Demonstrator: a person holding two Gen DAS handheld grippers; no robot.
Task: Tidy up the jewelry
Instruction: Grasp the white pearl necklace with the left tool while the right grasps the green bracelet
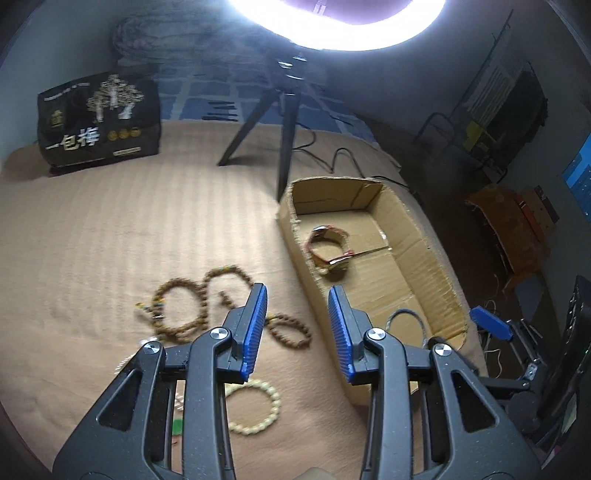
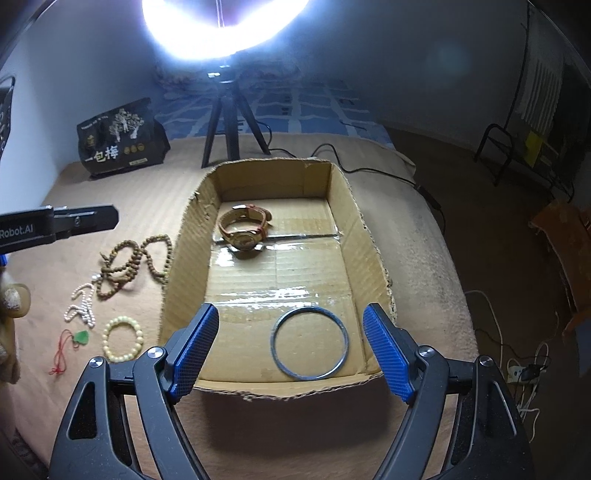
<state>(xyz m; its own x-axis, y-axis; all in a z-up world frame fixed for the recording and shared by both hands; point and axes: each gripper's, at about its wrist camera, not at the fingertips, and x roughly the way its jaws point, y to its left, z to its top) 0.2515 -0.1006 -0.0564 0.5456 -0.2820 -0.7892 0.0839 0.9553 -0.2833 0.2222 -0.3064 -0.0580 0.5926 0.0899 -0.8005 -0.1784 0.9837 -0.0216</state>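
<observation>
Both grippers, left [image 1: 297, 325] and right [image 2: 290, 350], released and empty; watch [image 2: 243, 229] and bangle [image 2: 310, 343] boxed [image 2: 369, 236]; brown beads [image 2: 129, 262], pearls [image 2: 83, 302], yellow bracelet [image 2: 123, 339], jade pendant [image 2: 81, 338] remain outside.

One cardboard box [image 2: 373, 236] on the bed [image 2: 110, 192]. Inside it, two things: one watch [image 2: 245, 227] and one dark ring bangle [image 2: 310, 341]. Outside the box I count five pieces: one long brown bead strand [image 2: 133, 262], looped so I can't rule out two; one white pearl string [image 2: 83, 304]; one pale yellow bead bracelet [image 2: 123, 339]; one green pendant [image 2: 82, 338] on one red cord [image 2: 59, 354]. One black snack bag [image 2: 118, 138]. One ring light [image 2: 225, 29] on one tripod [image 2: 225, 122]. My fingers [image 2: 195, 347]: two per hand.
</observation>
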